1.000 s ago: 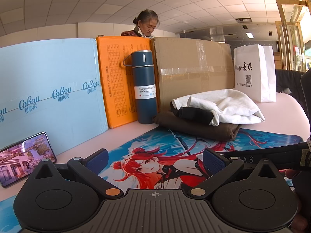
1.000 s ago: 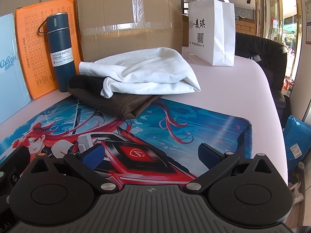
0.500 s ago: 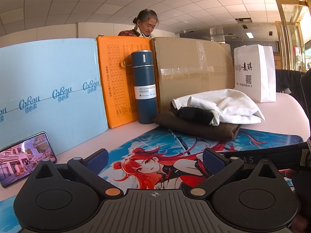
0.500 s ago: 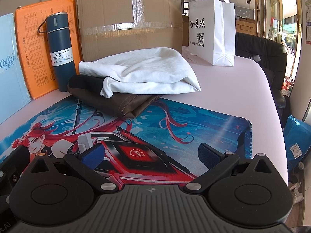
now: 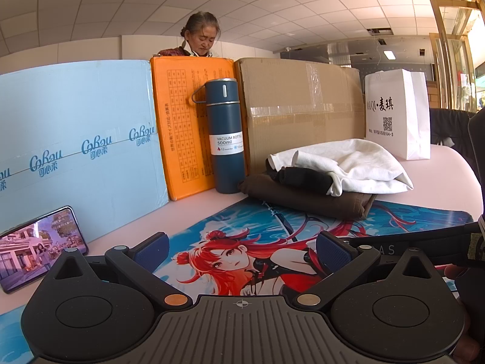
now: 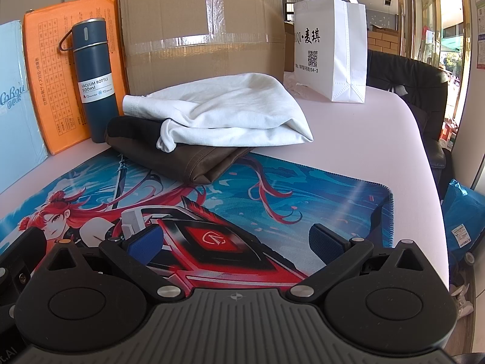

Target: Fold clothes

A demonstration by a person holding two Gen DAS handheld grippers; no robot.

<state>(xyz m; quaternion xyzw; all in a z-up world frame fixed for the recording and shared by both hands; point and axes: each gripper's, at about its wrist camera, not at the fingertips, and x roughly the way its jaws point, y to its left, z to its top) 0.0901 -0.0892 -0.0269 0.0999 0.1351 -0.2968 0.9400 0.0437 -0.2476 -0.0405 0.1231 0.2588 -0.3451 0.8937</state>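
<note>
Since a second ago nothing on my side has shifted; only the person (image 5: pixel 200 39) behind the boxes has moved slightly. My left gripper (image 5: pixel 242 248) hovers low over the printed mat (image 5: pixel 272 227), its blue pads spread wide apart and gripping nothing. My right gripper (image 6: pixel 236 239) is the same: wide apart, empty, low over the mat's near right part. The clothes sit in a pile at the mat's far edge: a white garment (image 6: pixel 230 112) loosely crumpled on top, a black piece (image 5: pixel 306 179) under it, and a folded brown garment (image 6: pixel 194 160) at the bottom. Just left of the pile a blue vacuum bottle (image 5: pixel 225 136) stands upright on the tabletop (image 6: pixel 363 139), against an orange box (image 5: pixel 182 127).
</note>
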